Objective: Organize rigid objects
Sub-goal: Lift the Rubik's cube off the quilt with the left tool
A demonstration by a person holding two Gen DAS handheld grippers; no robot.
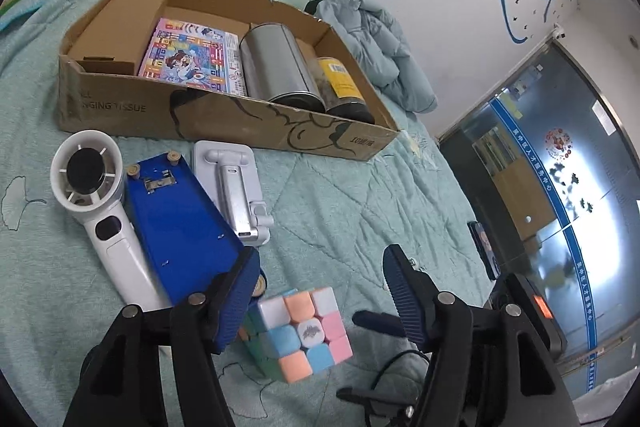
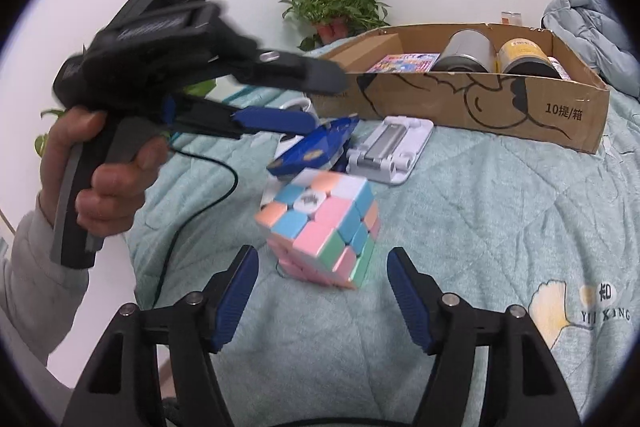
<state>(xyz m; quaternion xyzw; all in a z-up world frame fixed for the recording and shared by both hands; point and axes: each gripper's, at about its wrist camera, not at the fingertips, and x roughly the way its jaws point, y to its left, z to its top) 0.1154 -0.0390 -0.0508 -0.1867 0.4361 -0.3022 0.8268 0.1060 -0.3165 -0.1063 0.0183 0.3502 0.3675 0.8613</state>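
A pastel puzzle cube [image 1: 298, 333] sits on the teal quilt, just in front of my open left gripper [image 1: 320, 291] and between its fingers. It also shows in the right wrist view [image 2: 322, 231], just ahead of my open, empty right gripper [image 2: 322, 287]. A blue box [image 1: 180, 223] lies beside the cube, touching the left finger. A white handheld fan [image 1: 104, 211] and a white folding stand [image 1: 236, 191] lie near it. The cardboard box [image 1: 224, 119] behind them holds a colourful book [image 1: 192, 57], a silver tin [image 1: 276, 67] and a yellow-labelled jar [image 1: 344, 87].
The left gripper [image 2: 280, 95], held in a hand, hovers over the blue box [image 2: 316, 147] in the right wrist view. A folded grey-blue jacket [image 1: 380, 43] lies behind the cardboard box. A potted plant [image 2: 336, 7] stands by the wall. A phone [image 1: 486, 247] lies at the quilt's right edge.
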